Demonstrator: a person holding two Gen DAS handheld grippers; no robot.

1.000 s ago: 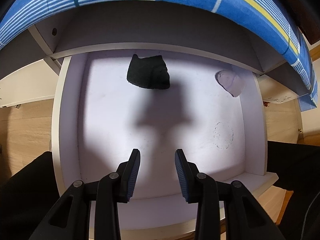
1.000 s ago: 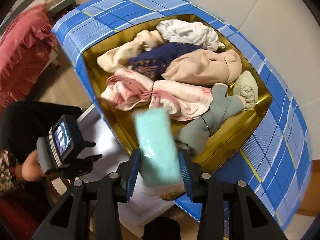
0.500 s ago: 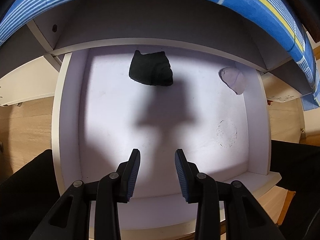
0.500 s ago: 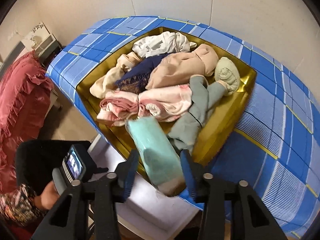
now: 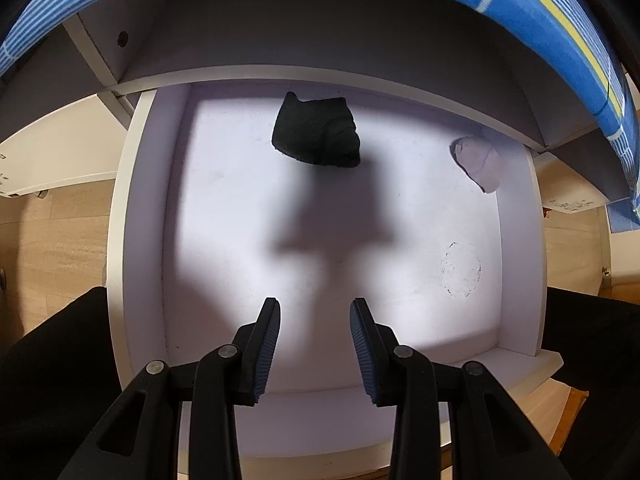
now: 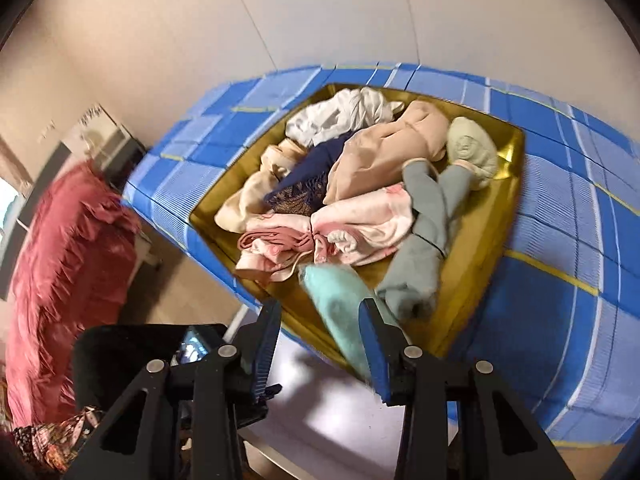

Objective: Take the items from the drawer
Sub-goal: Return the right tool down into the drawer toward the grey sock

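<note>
While the left tongs (image 5: pixel 313 345) gape empty, the right tongs (image 6: pixel 320 346) gape beside the mint cloth (image 6: pixel 340 312).

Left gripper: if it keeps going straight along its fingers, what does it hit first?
Probably the bare drawer floor. The left gripper is open and empty; the black cloth lies further back, roughly in line, the pale item off right. Depth unclear.

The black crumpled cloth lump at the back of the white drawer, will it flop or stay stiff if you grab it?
The black crumpled cloth lump would probably flop and sag, since it lies in soft folds. It likely feels light and squashes between the open left gripper. It shouldn't roll on the white drawer floor.
</note>
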